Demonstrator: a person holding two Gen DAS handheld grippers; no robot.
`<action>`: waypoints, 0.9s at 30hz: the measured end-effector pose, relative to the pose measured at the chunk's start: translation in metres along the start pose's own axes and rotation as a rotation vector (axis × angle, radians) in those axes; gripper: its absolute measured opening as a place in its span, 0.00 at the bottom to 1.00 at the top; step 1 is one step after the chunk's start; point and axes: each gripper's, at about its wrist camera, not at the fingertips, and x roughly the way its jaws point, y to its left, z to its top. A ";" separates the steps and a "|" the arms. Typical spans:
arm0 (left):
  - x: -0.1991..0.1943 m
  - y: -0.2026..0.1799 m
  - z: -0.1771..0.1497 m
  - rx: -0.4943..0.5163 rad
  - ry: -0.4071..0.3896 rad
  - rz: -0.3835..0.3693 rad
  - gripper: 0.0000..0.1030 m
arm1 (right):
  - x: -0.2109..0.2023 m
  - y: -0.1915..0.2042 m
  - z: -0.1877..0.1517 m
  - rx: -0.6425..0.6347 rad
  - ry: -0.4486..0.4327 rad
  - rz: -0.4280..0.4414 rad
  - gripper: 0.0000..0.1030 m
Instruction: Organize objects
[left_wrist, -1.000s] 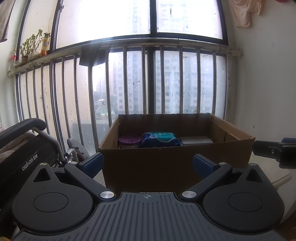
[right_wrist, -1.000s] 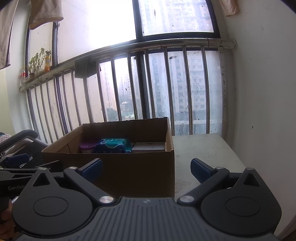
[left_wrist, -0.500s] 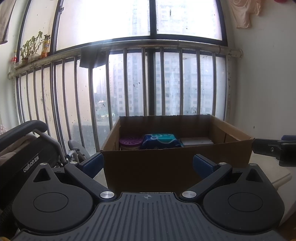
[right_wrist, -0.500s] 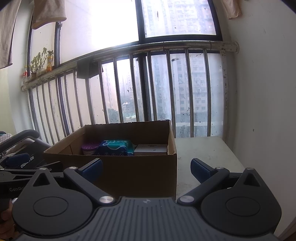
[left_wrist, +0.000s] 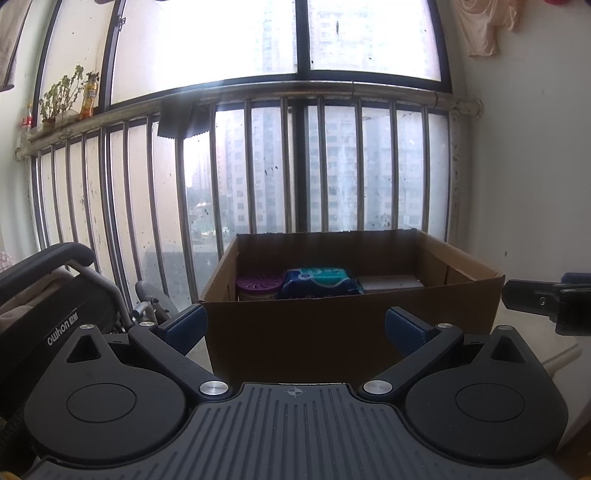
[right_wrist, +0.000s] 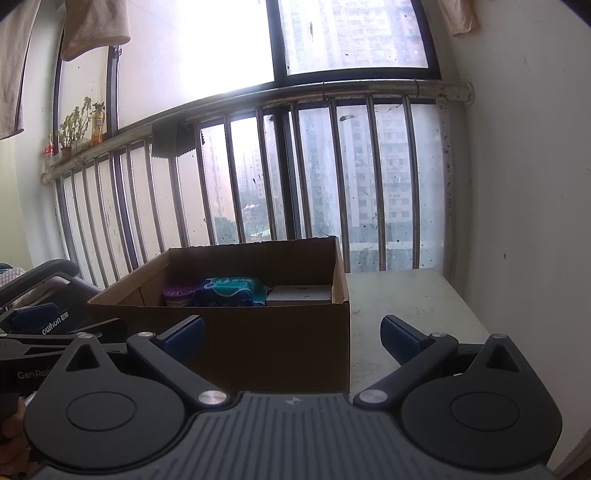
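Observation:
An open cardboard box stands on a white table in front of the railing; it also shows in the right wrist view. Inside lie a purple round container, a blue-green soft pack and a flat white box; the same three show in the right wrist view: container, pack, white box. My left gripper is open and empty, before the box's near wall. My right gripper is open and empty, at the box's near right corner.
A white table extends right of the box to a white wall. A black wheelchair stands at the left. A metal railing and window close off the back. The right gripper's finger shows at the left view's right edge.
Both grippers have risen and tilted slightly, so the box sits a bit lower in both views. Nothing was grasped or moved.

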 end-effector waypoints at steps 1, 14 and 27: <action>0.000 0.000 0.000 0.000 0.001 -0.001 1.00 | 0.000 0.000 0.000 0.001 -0.001 -0.001 1.00; 0.002 0.000 -0.001 0.002 0.004 -0.002 1.00 | 0.002 0.000 -0.001 -0.001 0.007 -0.002 1.00; 0.007 0.000 -0.003 0.002 0.019 0.001 1.00 | 0.009 -0.001 -0.002 0.001 0.019 -0.001 1.00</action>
